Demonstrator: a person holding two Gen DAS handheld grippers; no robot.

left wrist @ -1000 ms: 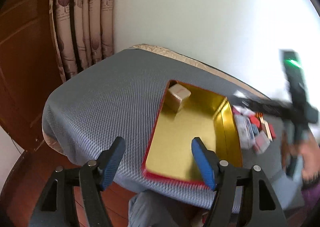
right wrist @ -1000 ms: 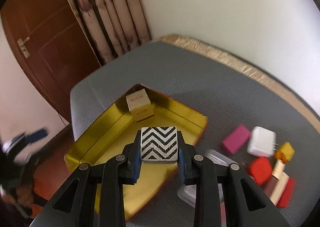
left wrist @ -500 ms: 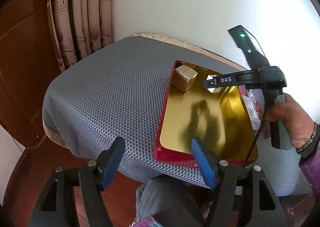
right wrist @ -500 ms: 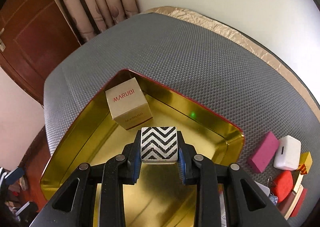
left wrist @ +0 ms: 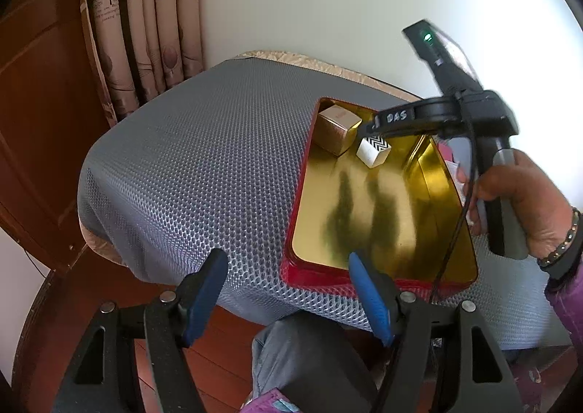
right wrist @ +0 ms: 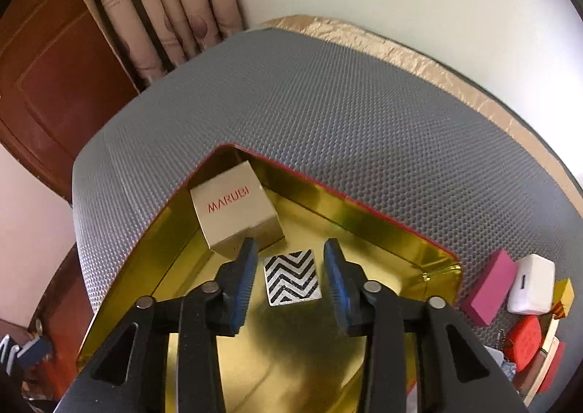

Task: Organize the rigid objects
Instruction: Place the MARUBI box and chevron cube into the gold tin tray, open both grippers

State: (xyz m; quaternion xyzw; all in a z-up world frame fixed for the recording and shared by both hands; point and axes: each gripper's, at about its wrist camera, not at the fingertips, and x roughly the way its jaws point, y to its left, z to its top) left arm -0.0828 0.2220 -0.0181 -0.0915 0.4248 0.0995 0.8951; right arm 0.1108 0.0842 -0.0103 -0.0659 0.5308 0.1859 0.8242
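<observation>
Two boxes are seen in the gold tray point(right wrist: 364, 227): the MARUBI box point(right wrist: 233, 209) at centre left, the zigzag block point(right wrist: 293, 276) just beside it. 
The block lies released between the spread jaws of the right gripper point(right wrist: 289, 276), and could be clipped and knocked against the box by a crooked withdrawal. 
The left gripper point(left wrist: 288, 289), lower centre of its view, is held spread and grasps nothing.

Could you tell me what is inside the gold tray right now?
The gold tray holds a tan MARUBI box in its far corner and a zigzag block beside it, between the open right gripper's fingers. Its near floor is partly covered.
</observation>
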